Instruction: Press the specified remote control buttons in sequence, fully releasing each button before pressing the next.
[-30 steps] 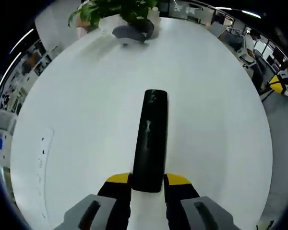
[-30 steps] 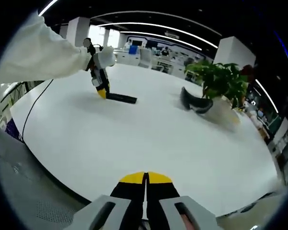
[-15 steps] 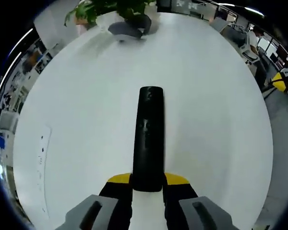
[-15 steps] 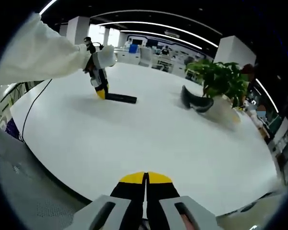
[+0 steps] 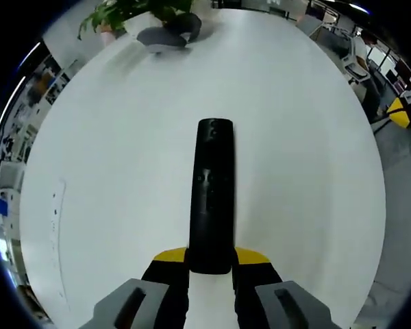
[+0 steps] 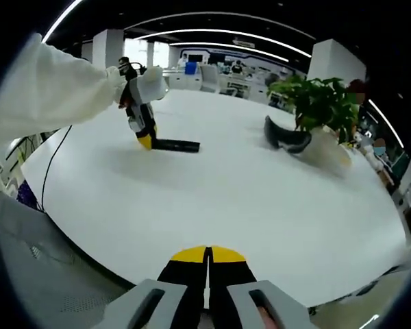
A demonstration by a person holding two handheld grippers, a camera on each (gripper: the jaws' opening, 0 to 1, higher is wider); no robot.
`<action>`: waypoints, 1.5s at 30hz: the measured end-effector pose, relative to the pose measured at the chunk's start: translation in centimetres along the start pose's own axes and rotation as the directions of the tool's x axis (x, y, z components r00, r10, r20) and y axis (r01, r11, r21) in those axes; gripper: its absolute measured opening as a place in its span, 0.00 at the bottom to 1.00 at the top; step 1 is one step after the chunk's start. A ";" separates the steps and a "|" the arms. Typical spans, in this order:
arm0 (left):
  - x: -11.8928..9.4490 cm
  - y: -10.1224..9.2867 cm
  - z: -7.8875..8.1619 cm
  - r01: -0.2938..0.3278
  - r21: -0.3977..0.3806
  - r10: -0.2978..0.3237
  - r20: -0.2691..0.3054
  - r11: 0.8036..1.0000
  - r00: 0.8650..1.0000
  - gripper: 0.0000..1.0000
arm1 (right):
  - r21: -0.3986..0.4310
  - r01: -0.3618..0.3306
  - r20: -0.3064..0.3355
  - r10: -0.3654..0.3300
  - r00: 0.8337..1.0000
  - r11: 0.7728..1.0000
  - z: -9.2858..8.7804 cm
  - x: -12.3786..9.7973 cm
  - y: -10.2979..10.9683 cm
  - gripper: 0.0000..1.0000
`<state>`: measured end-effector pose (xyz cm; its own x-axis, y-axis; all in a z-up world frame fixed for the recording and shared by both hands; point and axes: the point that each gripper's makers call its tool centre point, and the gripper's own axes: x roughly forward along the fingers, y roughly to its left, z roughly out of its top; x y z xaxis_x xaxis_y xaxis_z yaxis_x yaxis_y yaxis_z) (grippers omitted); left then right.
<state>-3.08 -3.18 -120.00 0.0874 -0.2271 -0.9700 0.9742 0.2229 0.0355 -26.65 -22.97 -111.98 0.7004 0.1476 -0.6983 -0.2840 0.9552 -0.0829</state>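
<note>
A long, slim black plastic remote control (image 5: 212, 195) lies on a broad white round table (image 5: 123, 171), its near end clamped between the yellow-tipped jaws of the left gripper (image 5: 210, 264). In the left gripper view its long axis runs straight out from those jaws toward the table's far side, button face up; the small buttons along its middle are too dim to tell apart.

In the right gripper view the same remote shows as a dark bar lying flat on the tabletop, with the left gripper touching its end from above and a white sleeve (image 6: 48, 92) reaching in from the left. The right gripper (image 6: 207, 264) hangs at the table's near edge, well apart from the remote, jaws pressed together on nothing.

The left gripper is by far the nearer, but it is holding the remote, so any button press would likely fall to the right, which must first cross the table.

Beyond the remote stand a green leafy potted plant (image 6: 320, 103) and a curved dark grey object (image 6: 284, 139) just beside it.
</note>
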 end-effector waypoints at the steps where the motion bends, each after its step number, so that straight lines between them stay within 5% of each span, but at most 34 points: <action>1: 0.0 -0.1 0.0 0.000 0.000 0.000 -0.002 1.000 1.000 0.23 | 0.011 -0.010 -0.002 0.010 1.000 1.000 0.0 0.0 0.2 0.00; 4: -0.1 -1.0 -0.1 0.003 0.008 -0.003 -0.014 1.000 1.000 0.23 | 0.035 -0.056 -0.041 0.058 0.998 0.998 -0.5 0.1 0.9 0.00; 25: -0.2 -3.5 -0.6 0.004 -0.010 -0.005 -0.076 1.000 0.997 0.23 | -0.004 -0.169 -0.048 0.168 0.985 0.986 -0.6 -0.1 3.1 0.00; 36: -0.4 -5.7 -0.9 -0.001 -0.046 -0.002 -0.055 0.999 0.998 0.23 | -0.027 -0.177 -0.071 0.175 0.982 0.984 -1.1 0.0 3.5 0.00; 45: -0.5 -6.4 -1.0 0.002 -0.022 -0.004 -0.076 1.000 0.997 0.23 | -0.022 -0.084 -0.079 0.082 0.993 0.996 -1.3 0.2 1.6 0.00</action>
<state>-9.61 -3.59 -119.93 0.0675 -0.1549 -0.9856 0.9695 0.2434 0.0282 -27.78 -21.74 -113.17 0.6207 0.2047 -0.7568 -0.3562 0.9336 -0.0396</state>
